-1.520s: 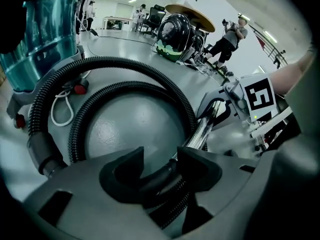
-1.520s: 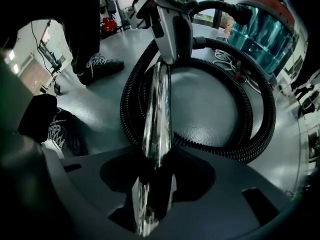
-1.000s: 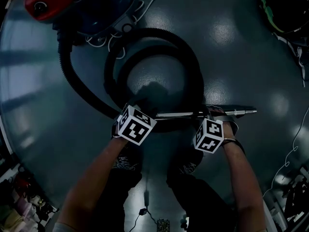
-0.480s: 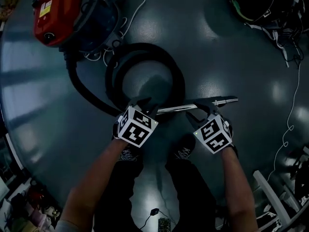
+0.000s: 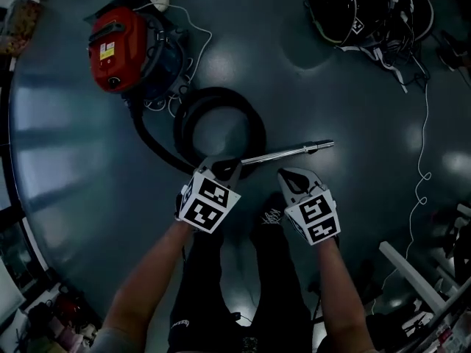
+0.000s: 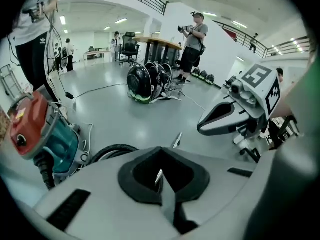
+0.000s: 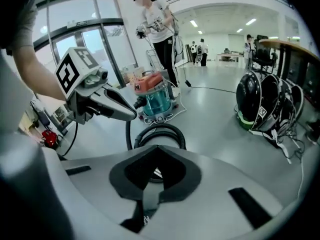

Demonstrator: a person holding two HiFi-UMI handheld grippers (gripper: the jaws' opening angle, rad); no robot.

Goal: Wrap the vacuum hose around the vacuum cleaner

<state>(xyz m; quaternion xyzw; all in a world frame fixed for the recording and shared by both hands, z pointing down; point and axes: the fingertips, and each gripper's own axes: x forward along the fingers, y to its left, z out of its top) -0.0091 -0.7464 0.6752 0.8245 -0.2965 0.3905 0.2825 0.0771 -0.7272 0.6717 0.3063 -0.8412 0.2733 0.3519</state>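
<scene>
black helmets: clustered on floor | white cable: trailing beside them

Metal tube: near end hidden behind the left hand-held gripper at frame centre. In the left gripper view the hose shows just an arc at lower left, the rest behind the gripper's own body. Person at upper left, cut off by the top edge. Label on the vacuum cleaner: too small to read.

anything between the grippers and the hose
Nothing visible. The left gripper and right gripper hang above the wand and hose, jaws just closed on nothing, only air between.
</scene>
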